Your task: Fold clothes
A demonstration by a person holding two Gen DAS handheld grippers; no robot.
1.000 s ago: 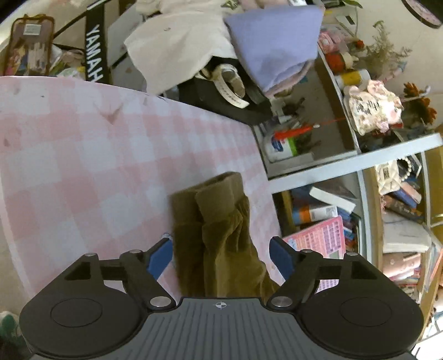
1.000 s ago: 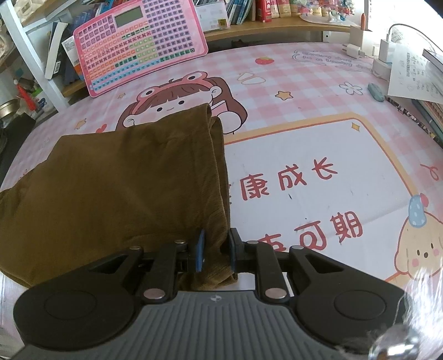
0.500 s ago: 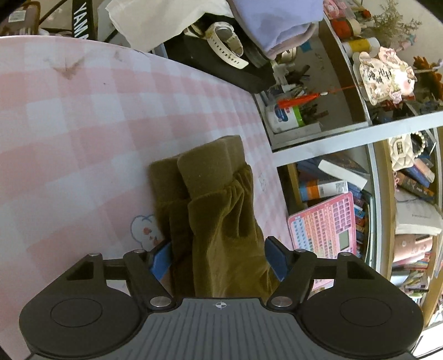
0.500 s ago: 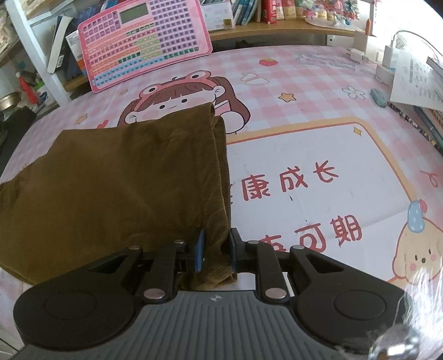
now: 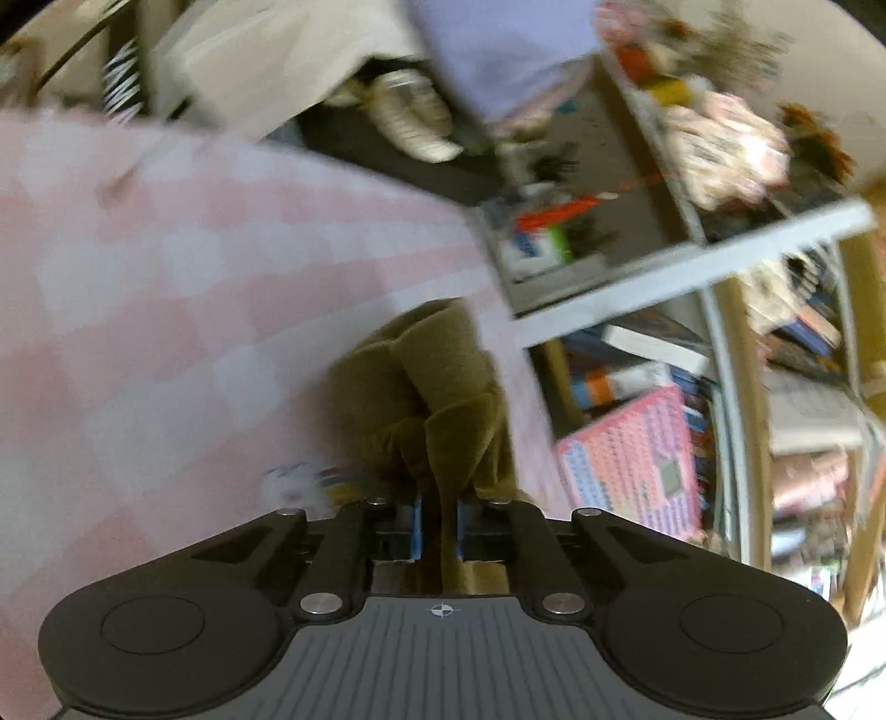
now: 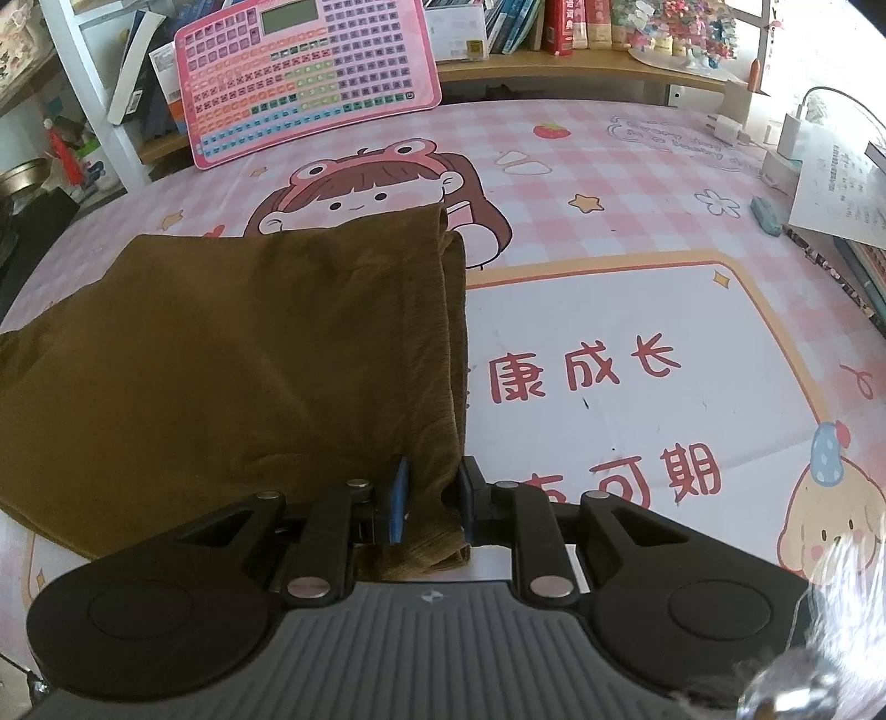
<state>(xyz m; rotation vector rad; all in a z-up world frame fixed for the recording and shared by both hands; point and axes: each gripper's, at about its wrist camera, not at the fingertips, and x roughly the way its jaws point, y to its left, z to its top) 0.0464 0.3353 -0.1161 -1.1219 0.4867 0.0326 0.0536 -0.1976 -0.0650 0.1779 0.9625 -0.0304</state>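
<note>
Where the brown garment lies folded flat on the pink checked table cover, its doubled right edge runs straight toward the right gripper, whose blue-padded jaws are closed on the near corner of the cloth. In the left wrist view, which is blurred, the same garment stands bunched and gathered upward, and the left gripper has its jaws pinched tight on a ridge of the fabric. To the garment's right the cover is bare across the large printed panel with red characters, giving wide open room as far as the papers and chargers at the far right edge. Behind the garment a pink keyboard toy leans against a shelf of books at the table's far edge. On the left gripper's side, beyond the table edge, a grey open bin holds pens and small bottles, too blurred to tell apart, with bookshelves below it.
</note>
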